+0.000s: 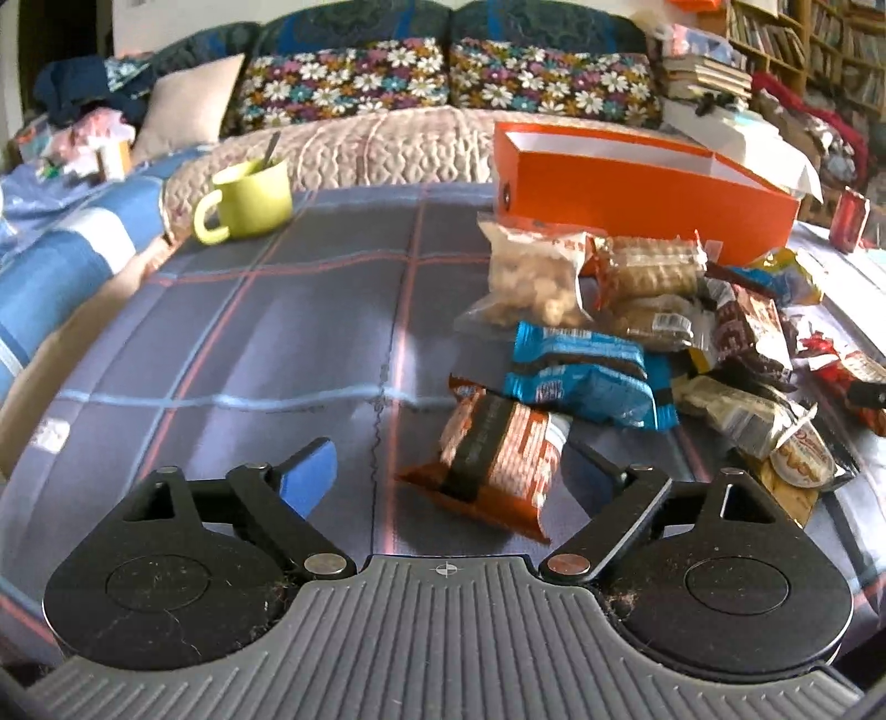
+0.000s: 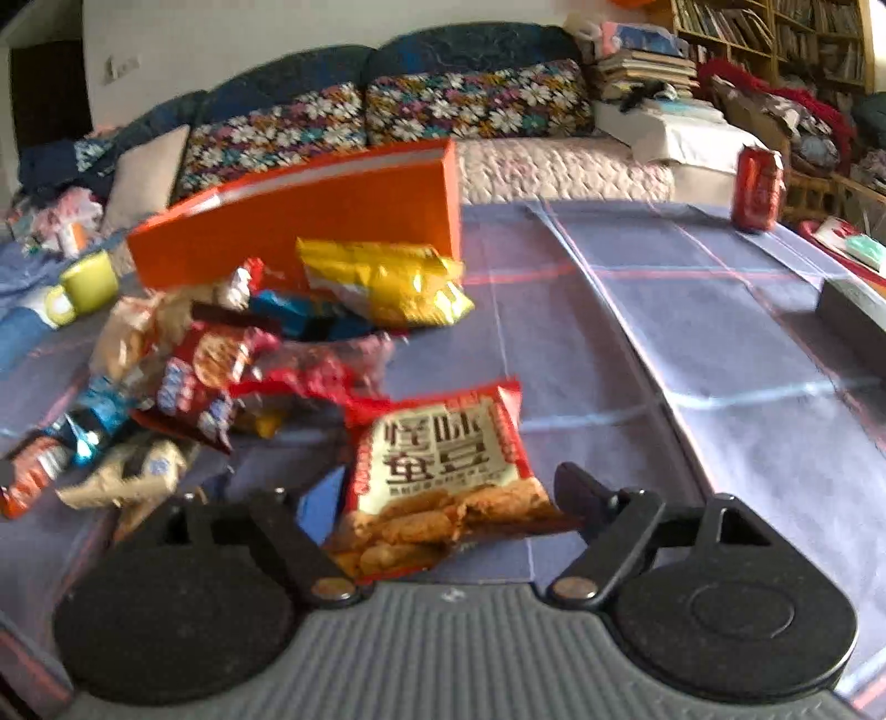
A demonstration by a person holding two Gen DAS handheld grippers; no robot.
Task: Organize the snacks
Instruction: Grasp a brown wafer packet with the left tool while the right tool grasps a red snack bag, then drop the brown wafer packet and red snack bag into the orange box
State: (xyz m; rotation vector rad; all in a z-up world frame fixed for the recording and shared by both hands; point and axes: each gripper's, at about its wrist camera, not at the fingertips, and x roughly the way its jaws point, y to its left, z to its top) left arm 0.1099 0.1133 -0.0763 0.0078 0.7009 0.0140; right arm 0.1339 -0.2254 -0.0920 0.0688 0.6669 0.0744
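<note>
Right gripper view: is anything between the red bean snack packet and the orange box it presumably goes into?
Yes. The red bean packet sits between the open right gripper fingers; on the direct line to the orange box lie the snack pile and a yellow bag.

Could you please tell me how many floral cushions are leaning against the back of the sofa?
2. The left floral cushion and the right floral cushion lean side by side against the sofa back, behind the orange box. Clutter at both sofa ends may hide more.
</note>
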